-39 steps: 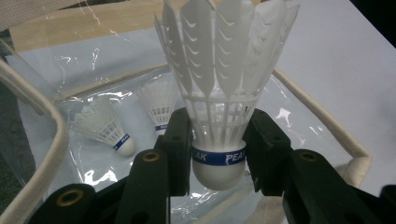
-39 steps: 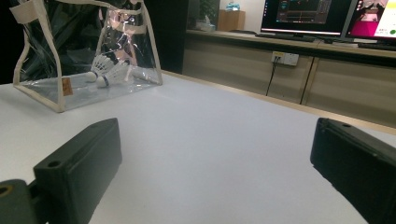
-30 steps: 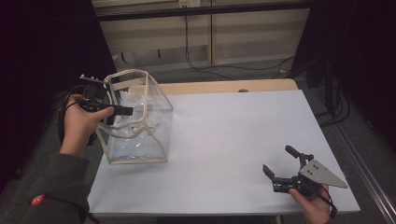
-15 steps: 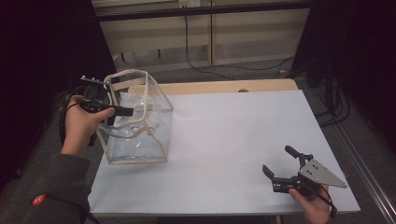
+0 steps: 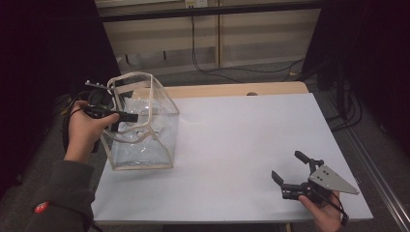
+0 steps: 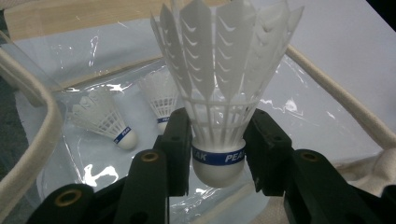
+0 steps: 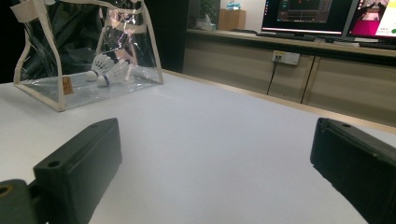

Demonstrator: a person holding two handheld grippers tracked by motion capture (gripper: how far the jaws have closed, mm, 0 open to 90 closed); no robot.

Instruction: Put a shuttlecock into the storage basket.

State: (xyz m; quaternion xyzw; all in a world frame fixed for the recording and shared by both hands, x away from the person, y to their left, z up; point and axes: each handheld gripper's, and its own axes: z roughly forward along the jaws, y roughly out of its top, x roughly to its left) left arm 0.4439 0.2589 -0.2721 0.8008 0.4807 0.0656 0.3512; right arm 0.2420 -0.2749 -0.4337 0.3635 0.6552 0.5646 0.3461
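A white feather shuttlecock (image 6: 217, 93) with a blue band stands cork down between my left gripper's (image 6: 218, 142) pads, which are shut on its base. It hangs in the mouth of a clear plastic bag (image 5: 153, 131) with cream trim at the table's left. Two more shuttlecocks (image 6: 106, 122) (image 6: 160, 99) lie on the bag's bottom. In the high view my left gripper (image 5: 124, 116) reaches over the bag's rim. My right gripper (image 5: 289, 169) rests near the front right of the table, open with nothing between its fingers. From the right gripper (image 7: 215, 163) view the bag (image 7: 51, 88) stands far left.
The white table top (image 5: 241, 135) stretches between the bag and the right gripper. A wooden strip (image 5: 232, 90) runs along its far edge. Cables (image 5: 212, 67) hang at a low cabinet behind. Monitors (image 7: 308, 16) stand on a counter in the right gripper view.
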